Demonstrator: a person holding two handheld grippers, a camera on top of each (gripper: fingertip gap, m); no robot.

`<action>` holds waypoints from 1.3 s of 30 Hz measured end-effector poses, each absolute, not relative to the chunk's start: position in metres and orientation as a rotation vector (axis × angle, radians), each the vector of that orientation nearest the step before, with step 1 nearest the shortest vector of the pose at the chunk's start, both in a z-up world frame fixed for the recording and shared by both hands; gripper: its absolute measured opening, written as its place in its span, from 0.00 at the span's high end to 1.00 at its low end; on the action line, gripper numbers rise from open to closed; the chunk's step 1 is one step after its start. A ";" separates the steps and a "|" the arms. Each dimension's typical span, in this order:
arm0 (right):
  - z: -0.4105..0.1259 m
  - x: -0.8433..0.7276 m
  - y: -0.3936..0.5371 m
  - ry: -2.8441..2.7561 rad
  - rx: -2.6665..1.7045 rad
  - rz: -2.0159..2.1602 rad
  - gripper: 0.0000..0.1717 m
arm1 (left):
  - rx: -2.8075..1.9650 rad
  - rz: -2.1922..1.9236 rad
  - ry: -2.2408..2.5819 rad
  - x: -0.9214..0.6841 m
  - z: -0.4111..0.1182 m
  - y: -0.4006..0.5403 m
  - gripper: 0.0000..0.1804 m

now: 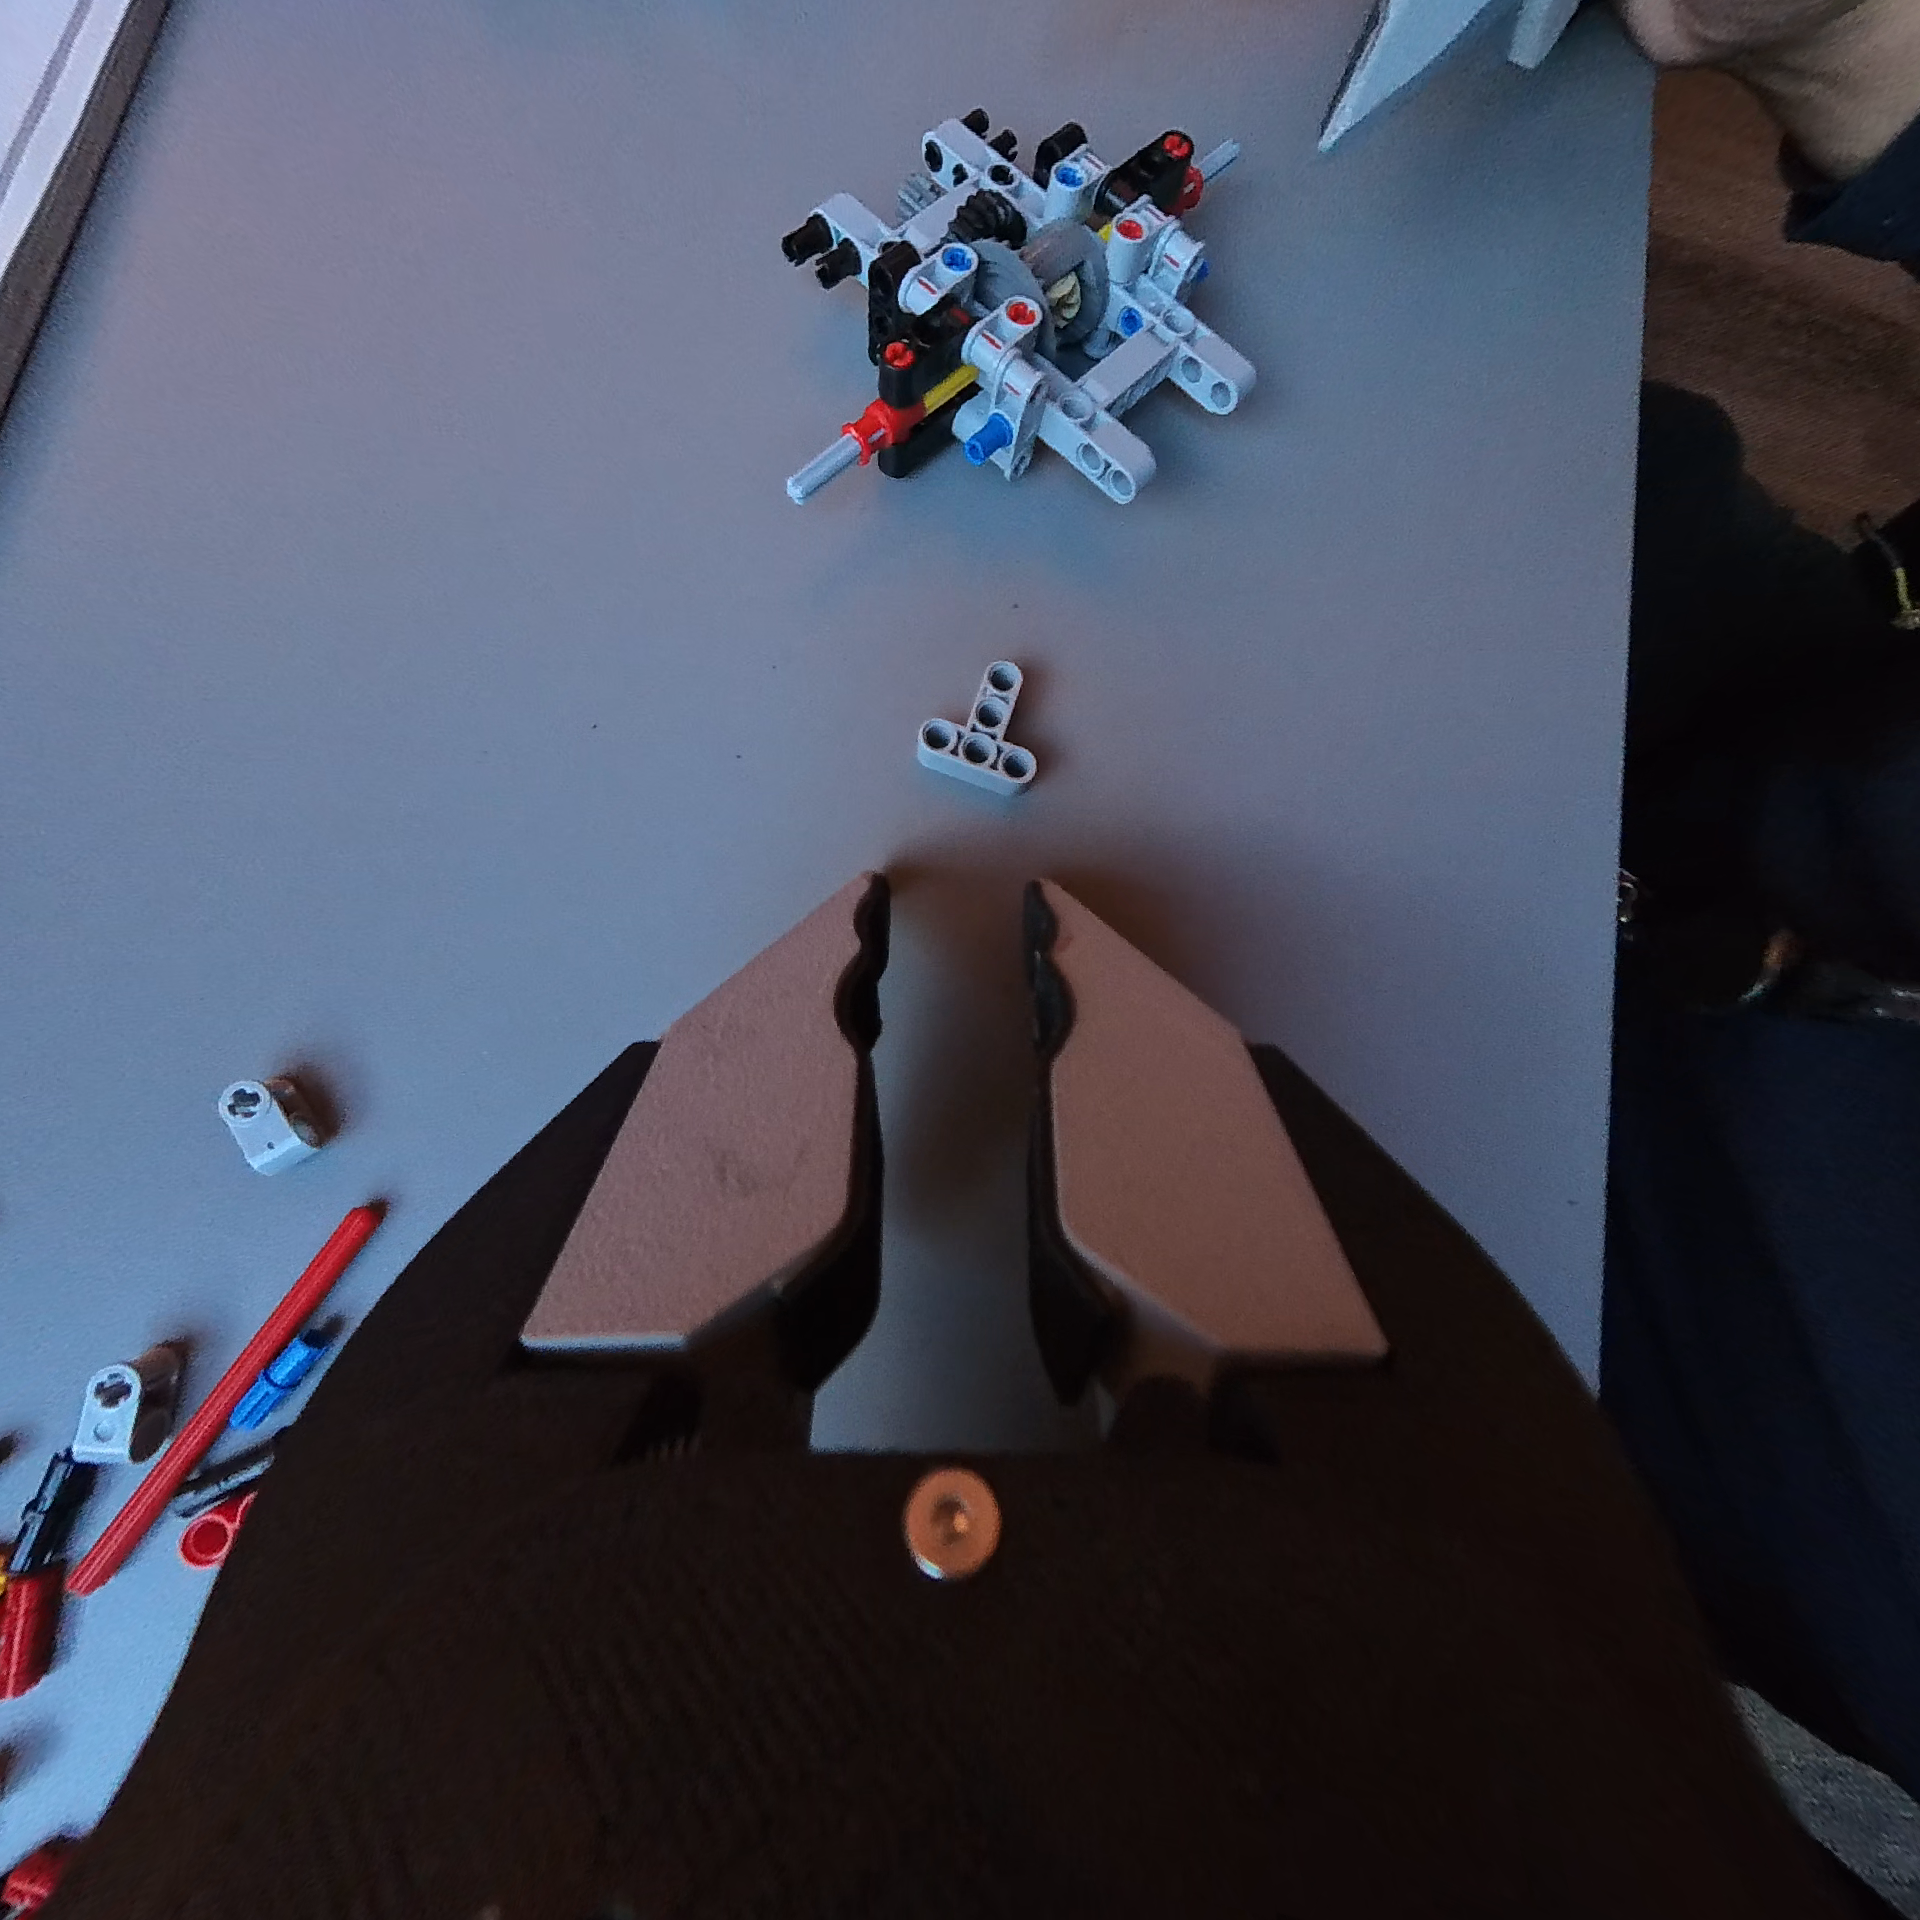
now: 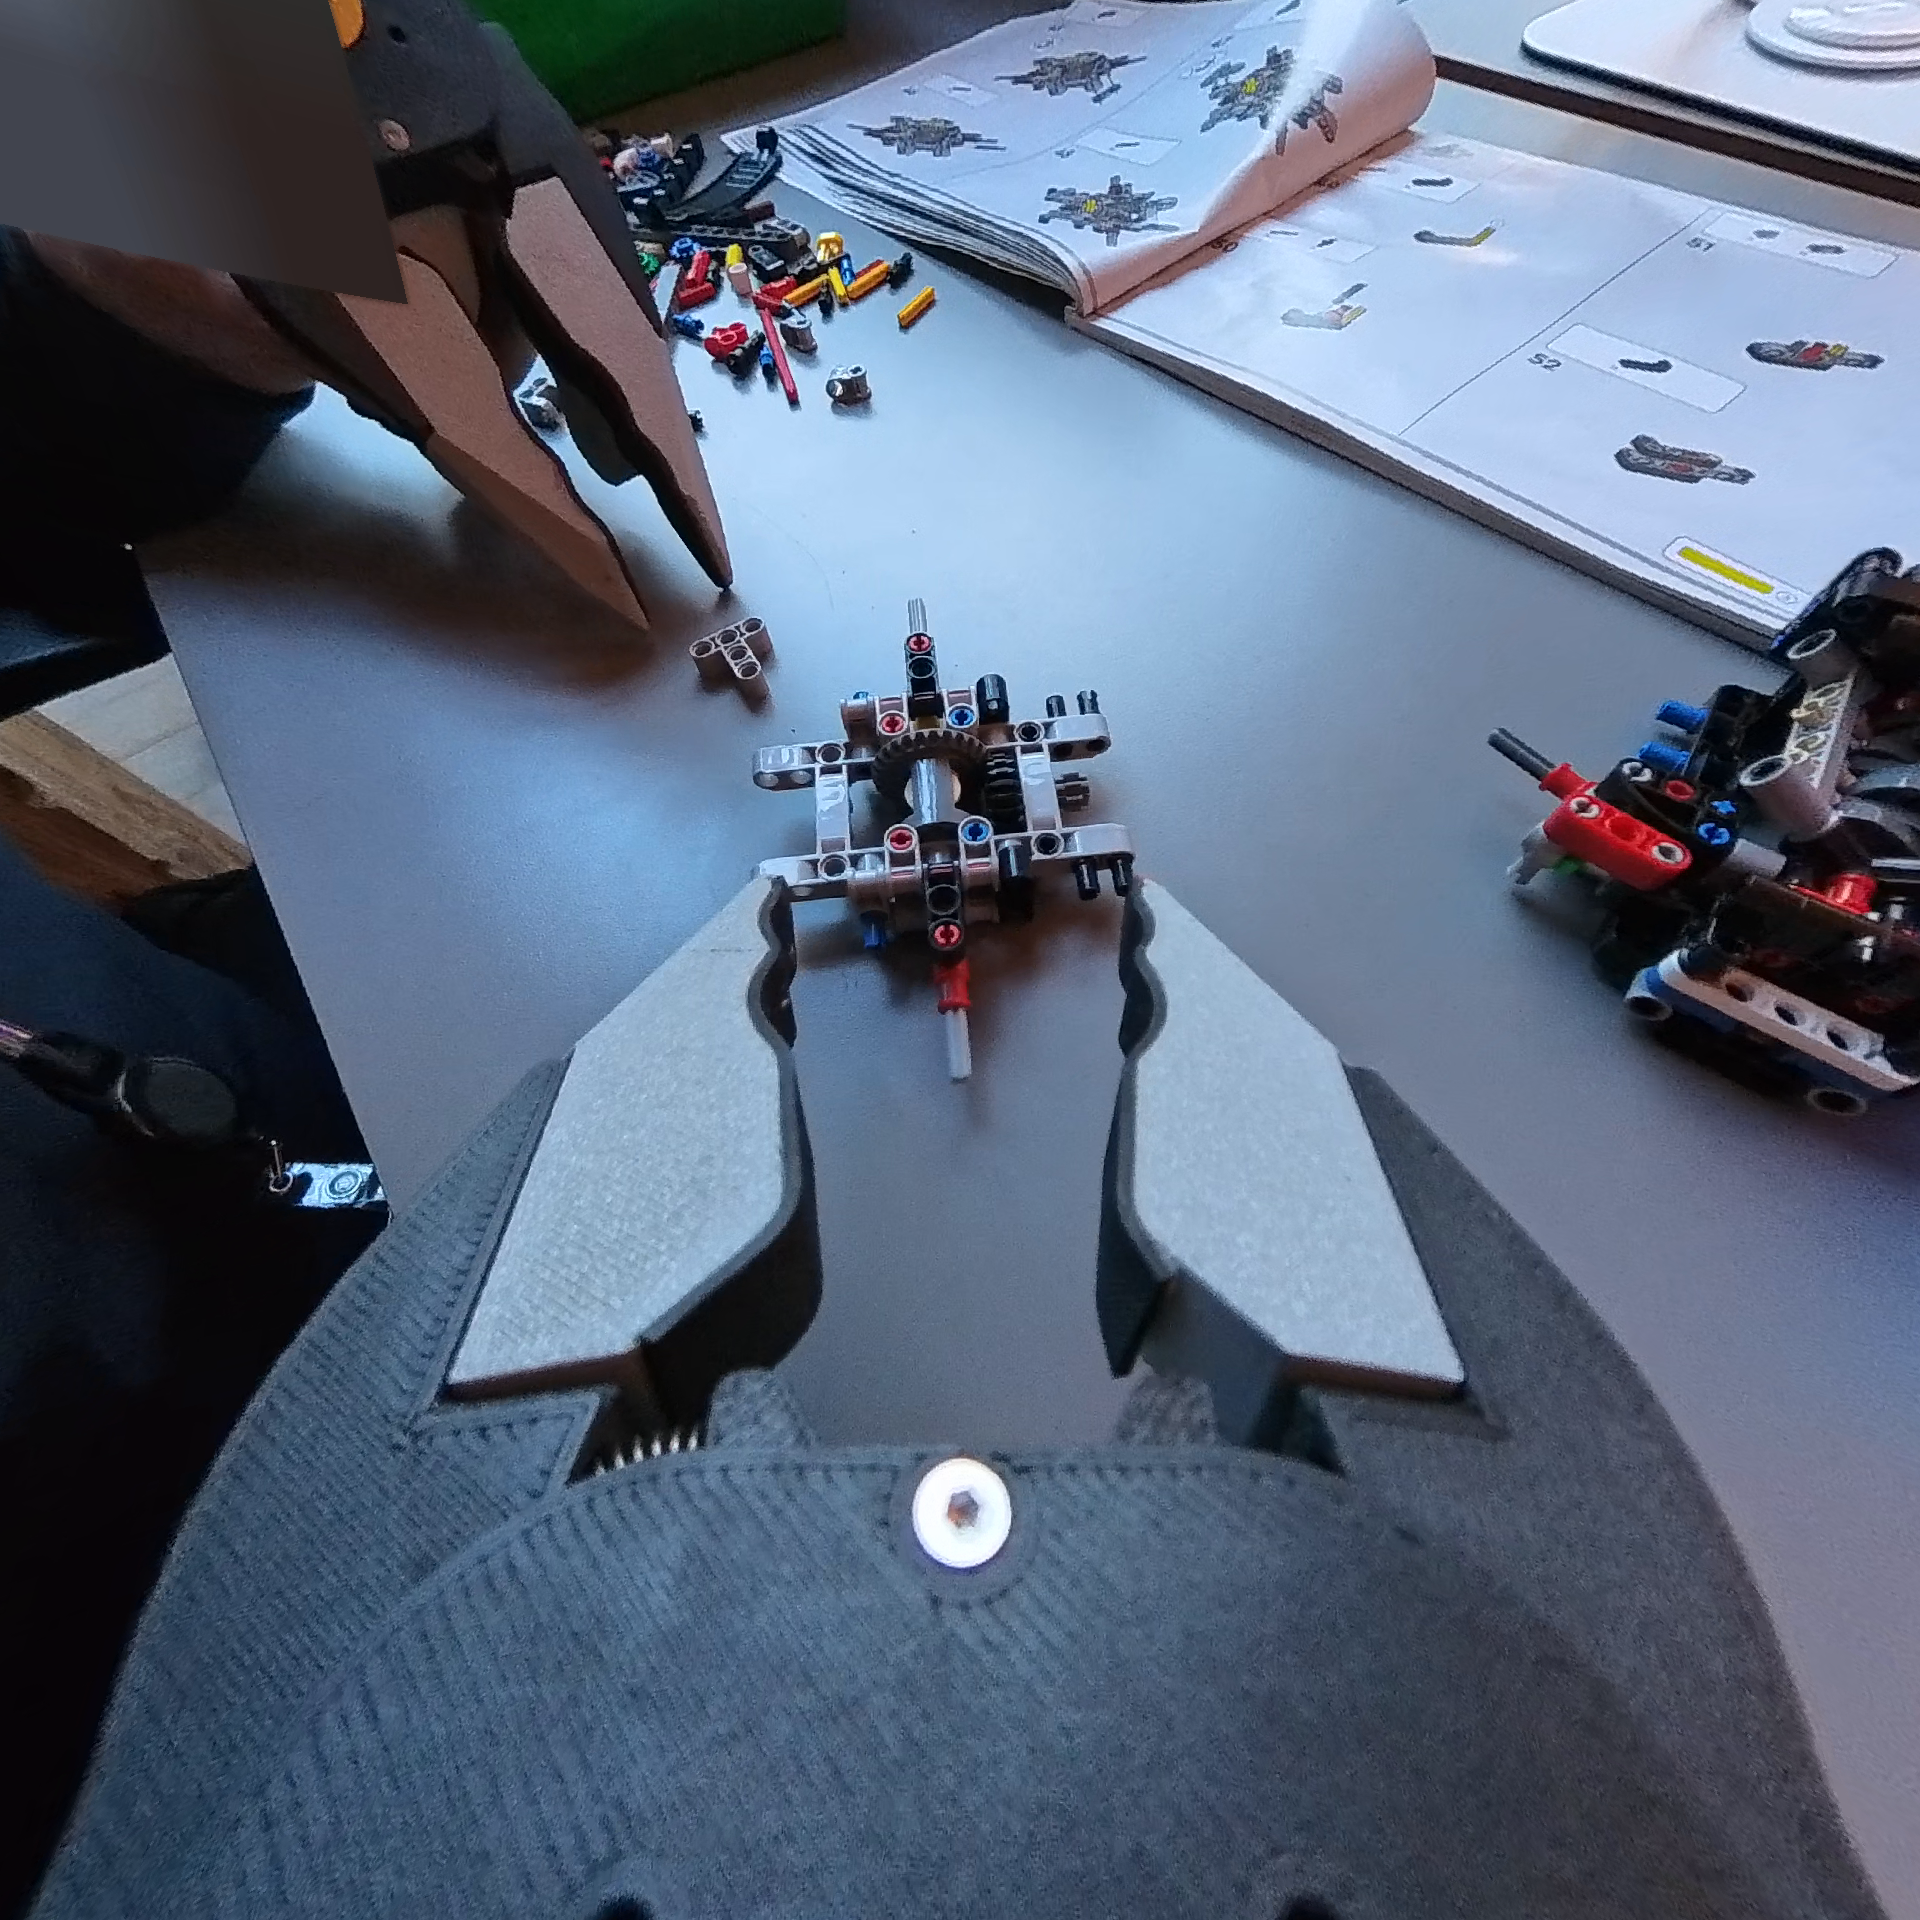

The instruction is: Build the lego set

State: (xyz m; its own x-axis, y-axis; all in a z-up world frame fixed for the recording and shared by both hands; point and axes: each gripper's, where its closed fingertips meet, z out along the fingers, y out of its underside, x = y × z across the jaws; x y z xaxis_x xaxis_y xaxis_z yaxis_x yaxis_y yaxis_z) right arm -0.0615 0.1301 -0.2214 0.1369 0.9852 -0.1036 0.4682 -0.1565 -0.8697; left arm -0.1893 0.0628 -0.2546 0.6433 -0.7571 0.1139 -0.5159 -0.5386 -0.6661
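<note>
Status: gear frame assembly [image 2: 940, 800] sits flat on the bench [image 2: 1299, 582] | right gripper [image 2: 951, 914] spread wide at its near edge, not pinching | left gripper [image 1: 956, 894] part-open, empty, tips near loose grey T-beam [image 1: 979, 732] | open instruction booklet [image 2: 1351, 312] behind, T-beam not fitted yet imo

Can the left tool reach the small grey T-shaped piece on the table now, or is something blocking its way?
Probably yes. The left tool is open and holds nothing, and the T-shaped piece lies flat just ahead of its fingertips, only bare table between them. The gear assembly sits farther off, apart from it.
</note>
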 end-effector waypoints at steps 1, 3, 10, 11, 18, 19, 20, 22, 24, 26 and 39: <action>-0.222 -0.062 0.130 -1.415 -1.723 0.944 0.65 | -2.264 -0.528 0.986 -0.189 -0.255 0.063 0.87; -0.223 -0.062 0.129 -1.426 -1.720 0.936 0.65 | -2.262 -0.528 0.986 -0.189 -0.255 0.063 0.87; -0.223 -0.062 0.132 -1.425 -1.674 0.818 0.64 | -2.261 -0.543 0.963 -0.191 -0.254 0.066 0.88; -0.223 -0.063 0.136 -1.409 -1.668 0.764 0.64 | -2.262 -0.549 0.958 -0.191 -0.254 0.067 0.88; -0.234 -0.090 0.125 -1.344 -1.788 0.629 0.43 | -2.265 -0.586 0.918 -0.194 -0.254 0.070 0.89; -0.239 -0.091 0.125 -1.349 -1.812 0.579 0.43 | -2.266 -0.592 0.913 -0.194 -0.254 0.070 0.89; -0.243 -0.089 0.127 -1.354 -1.831 0.522 0.44 | -2.267 -0.595 0.911 -0.194 -0.254 0.070 0.89; -0.252 -0.078 0.136 -1.359 -1.870 0.413 0.44 | -2.266 -0.589 0.917 -0.194 -0.254 0.069 0.88; -0.252 -0.062 0.147 -1.316 -1.899 0.387 0.47 | -2.265 -0.571 0.928 -0.194 -0.254 0.069 0.88; -0.252 -0.038 0.165 -1.269 -1.934 0.333 0.48 | -2.264 -0.562 0.934 -0.194 -0.254 0.069 0.88; -0.245 -0.043 0.162 -1.202 -1.985 0.625 0.55 | -2.269 -0.576 0.906 -0.197 -0.254 0.072 0.89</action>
State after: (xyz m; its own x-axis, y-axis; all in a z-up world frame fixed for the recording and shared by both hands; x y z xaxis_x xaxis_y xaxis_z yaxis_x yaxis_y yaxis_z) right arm -0.0426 0.1621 -0.2448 0.4469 0.8938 -0.0373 0.5438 -0.3045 -0.7820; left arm -0.1970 0.0717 -0.2539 0.6698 -0.7247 0.1617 -0.4540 -0.5720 -0.6832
